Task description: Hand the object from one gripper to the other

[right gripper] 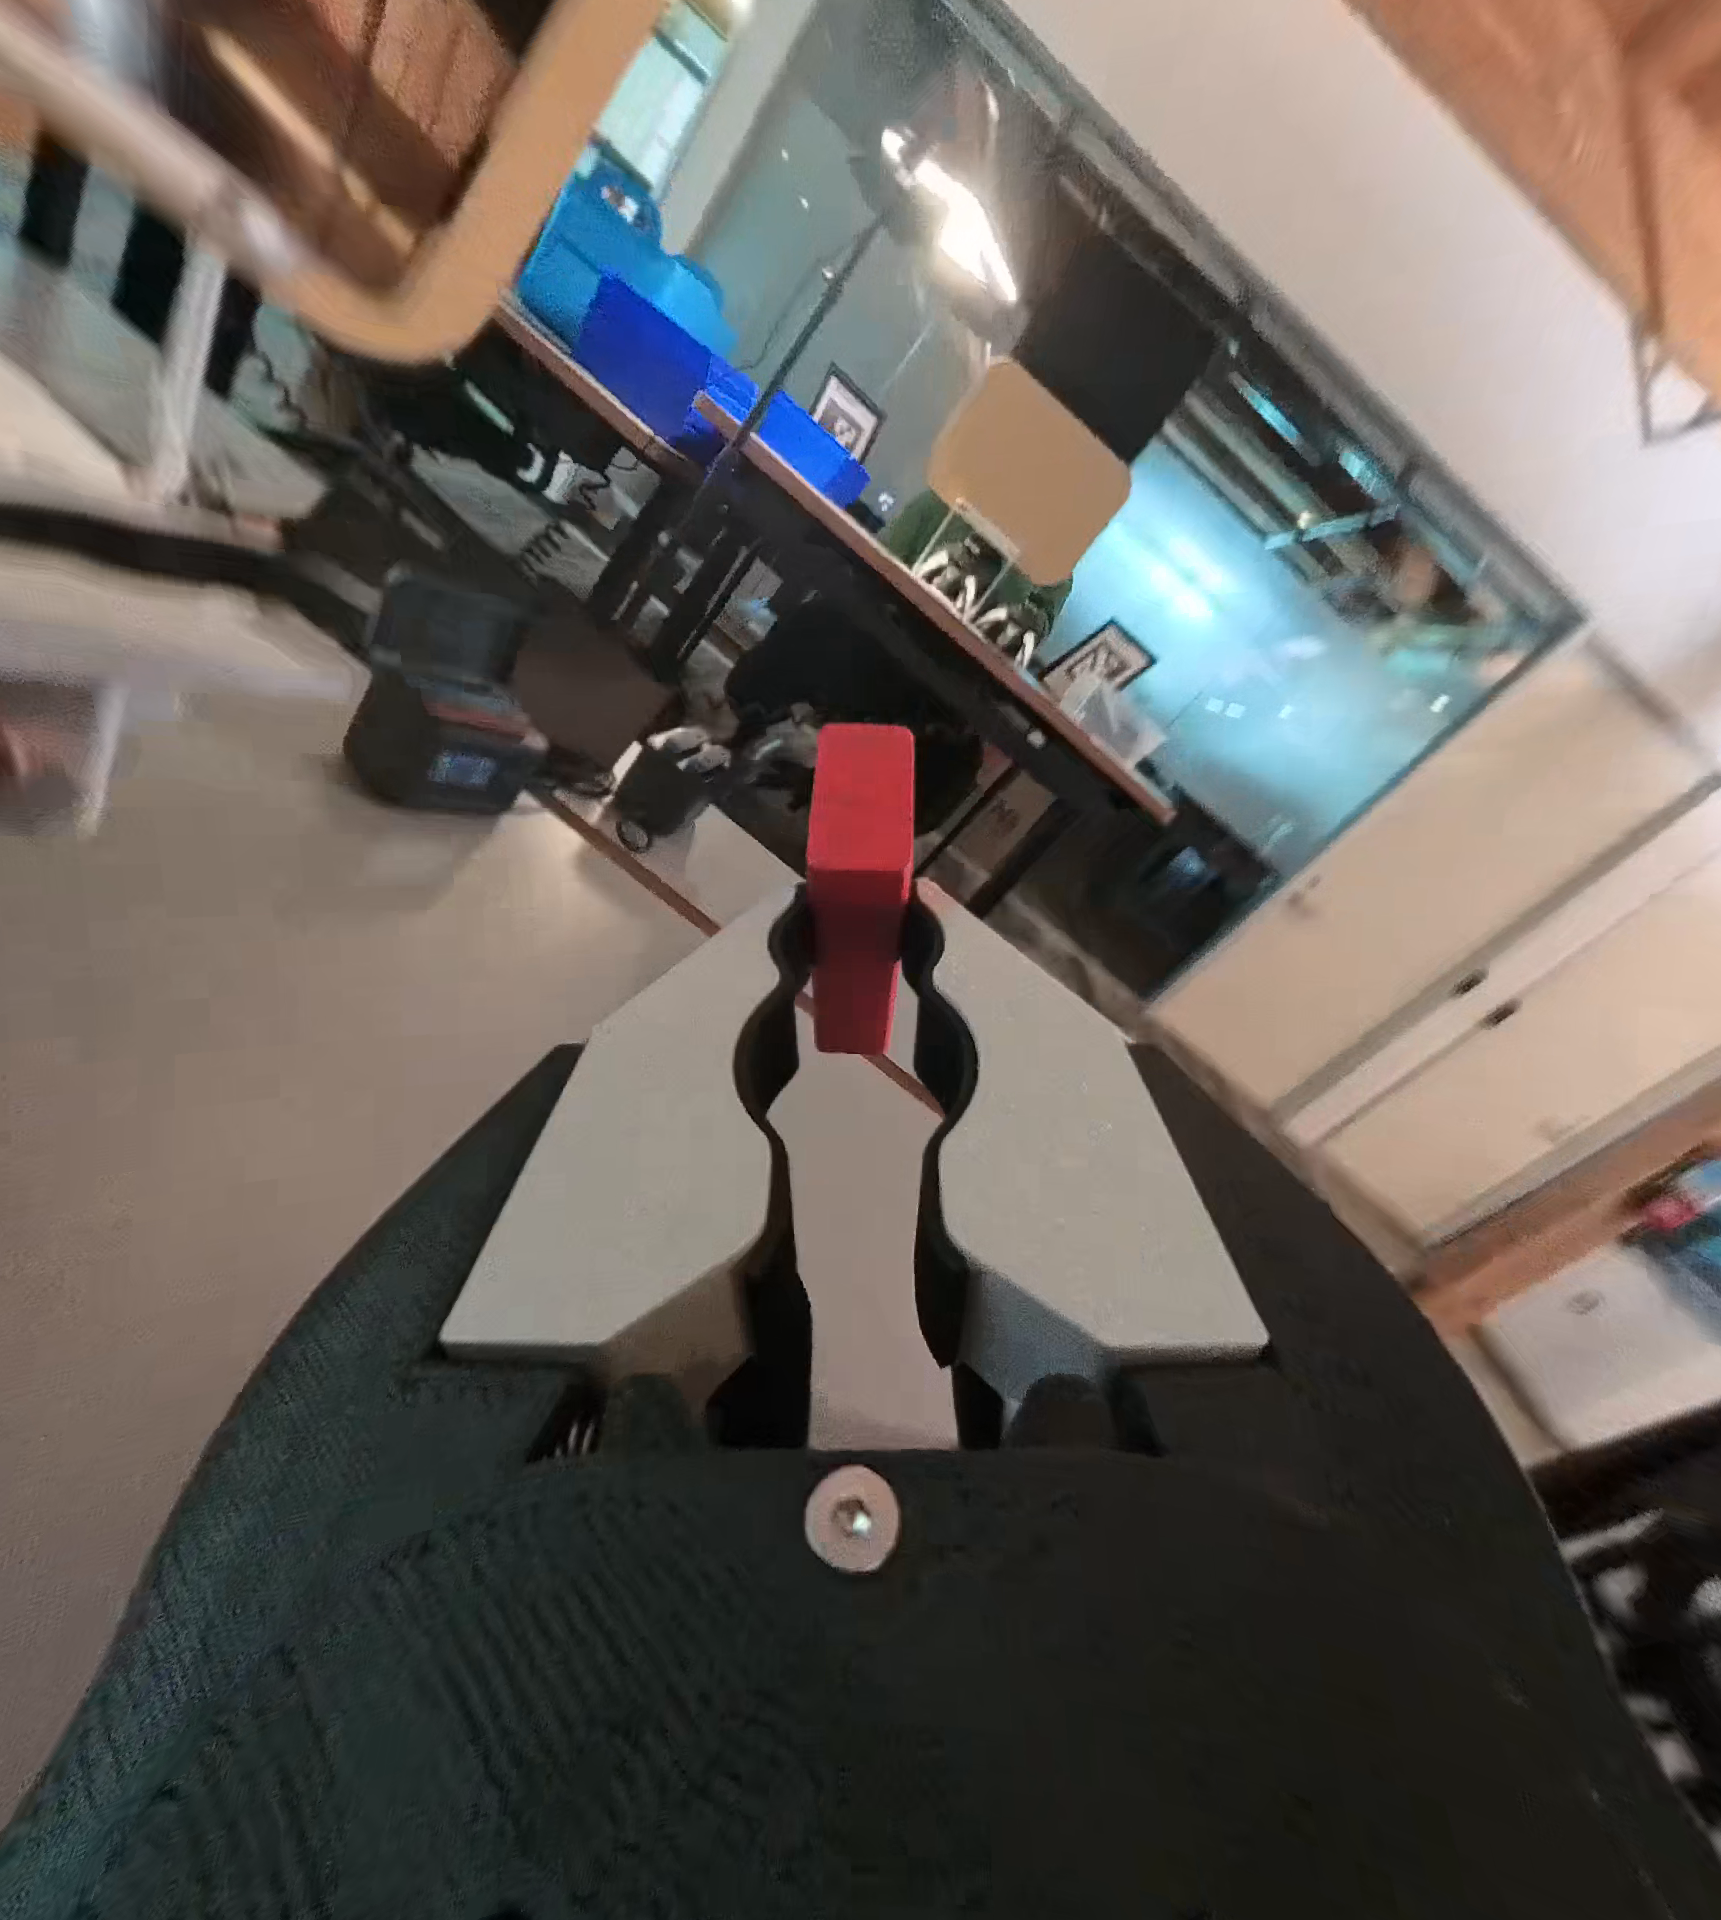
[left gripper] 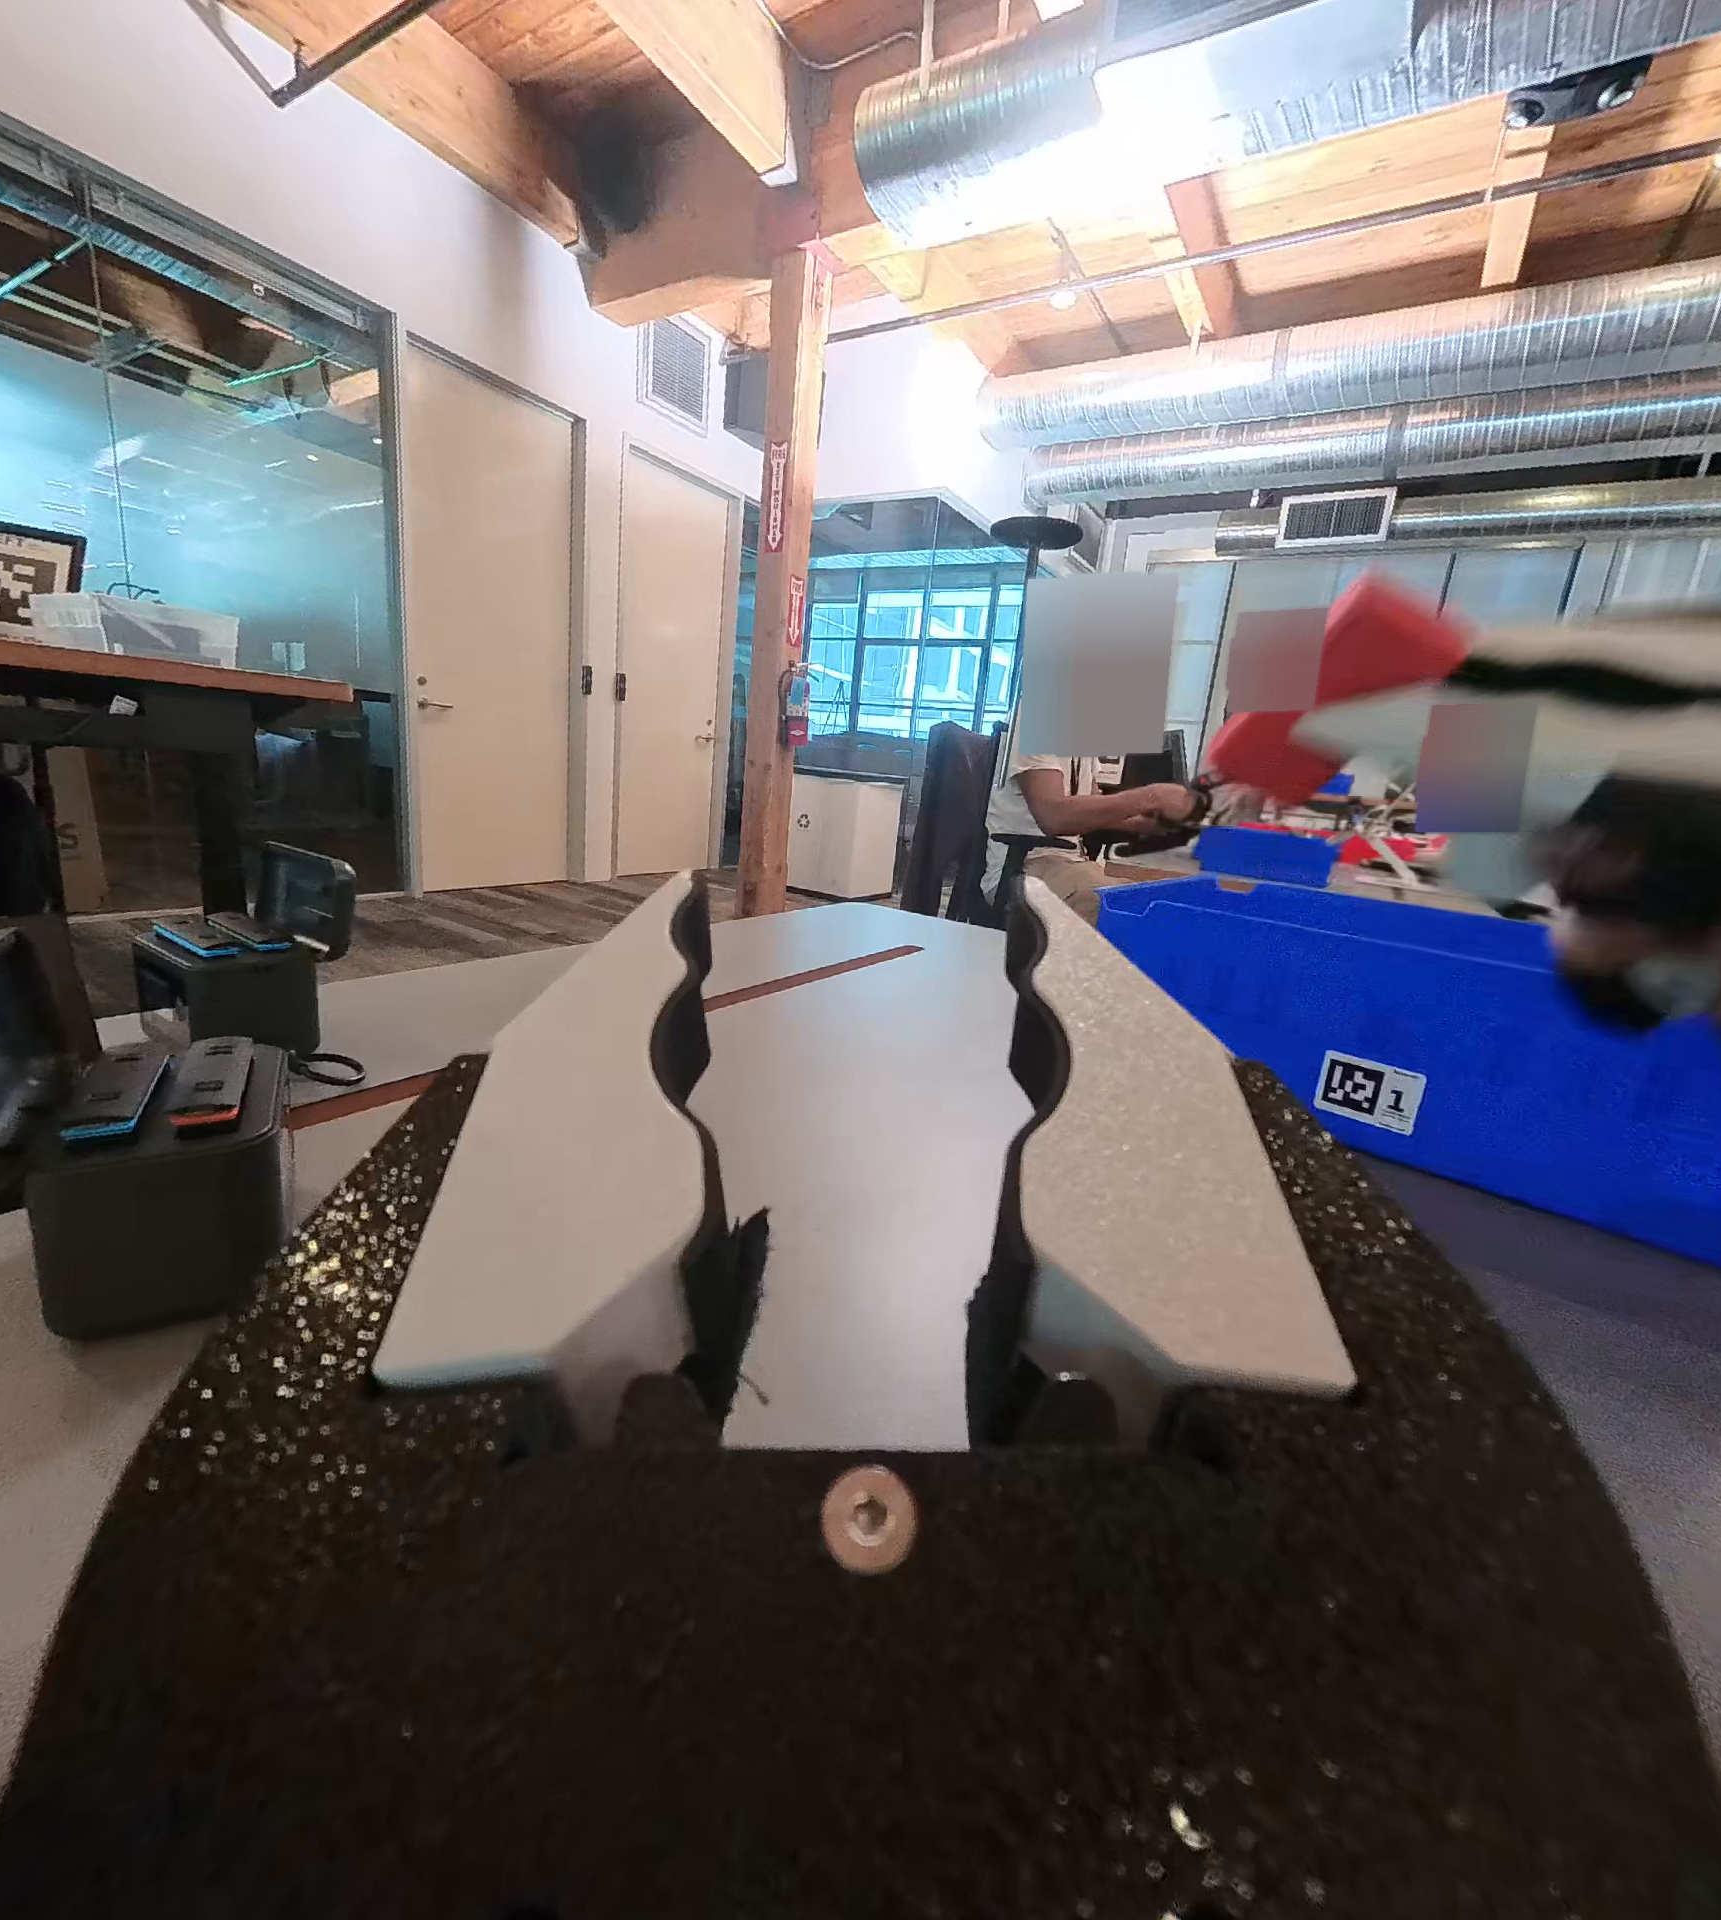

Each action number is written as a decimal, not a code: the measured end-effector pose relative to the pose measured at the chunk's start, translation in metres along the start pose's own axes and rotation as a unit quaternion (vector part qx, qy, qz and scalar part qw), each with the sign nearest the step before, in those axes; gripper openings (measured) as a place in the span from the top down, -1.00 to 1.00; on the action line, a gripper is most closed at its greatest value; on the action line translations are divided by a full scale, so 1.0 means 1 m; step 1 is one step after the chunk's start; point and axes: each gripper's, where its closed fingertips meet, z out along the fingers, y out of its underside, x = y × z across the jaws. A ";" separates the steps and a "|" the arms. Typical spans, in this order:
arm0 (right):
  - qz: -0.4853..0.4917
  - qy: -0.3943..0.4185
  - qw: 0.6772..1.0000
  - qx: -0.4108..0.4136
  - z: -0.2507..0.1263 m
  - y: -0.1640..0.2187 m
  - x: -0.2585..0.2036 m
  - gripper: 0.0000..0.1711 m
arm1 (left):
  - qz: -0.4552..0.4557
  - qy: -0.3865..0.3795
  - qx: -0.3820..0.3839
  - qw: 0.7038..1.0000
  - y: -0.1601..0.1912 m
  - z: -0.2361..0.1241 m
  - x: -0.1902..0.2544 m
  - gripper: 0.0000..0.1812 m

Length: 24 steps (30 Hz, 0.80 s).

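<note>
Protruding from the right gripper [right gripper: 854, 940], the red block [right gripper: 858, 883] is clamped near its lower end and held aloft. The left gripper [left gripper: 856, 925] waits above the counter [left gripper: 835, 1091], spread and empty. The block appears beside the blue bin [left gripper: 1458, 1039], though blurred. Transfer remains undone.

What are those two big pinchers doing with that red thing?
A person is holding a pincher tool in each hand. The right gripper is shut on a red block, which sticks out past its tips, up in the air above the table. The left gripper is open and empty, low over the table beside a blue bin. The block has not been passed across yet.
</note>
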 end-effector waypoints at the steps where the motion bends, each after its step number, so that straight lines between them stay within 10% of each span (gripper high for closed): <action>1: 0.031 -0.009 0.999 -0.014 -0.012 -0.009 0.023 0.83 | 0.000 -0.001 0.002 1.000 -0.001 -0.001 0.000 0.40; 5: 0.160 -0.071 0.962 -0.210 -0.064 0.036 0.100 0.82 | -0.007 -0.006 0.006 1.000 -0.002 -0.002 -0.002 0.43; 11: 0.190 -0.146 0.777 -0.582 -0.154 0.196 0.126 0.83 | -0.030 -0.006 0.010 0.999 -0.003 -0.003 -0.007 0.46; 19: 0.224 -0.266 0.619 -0.704 -0.196 0.252 0.100 0.82 | -0.038 -0.002 0.013 0.999 -0.004 -0.004 -0.007 0.49; 24: 0.217 -0.291 0.597 -0.715 -0.190 0.264 0.084 0.82 | -0.041 0.002 0.013 0.999 -0.004 -0.004 -0.006 0.50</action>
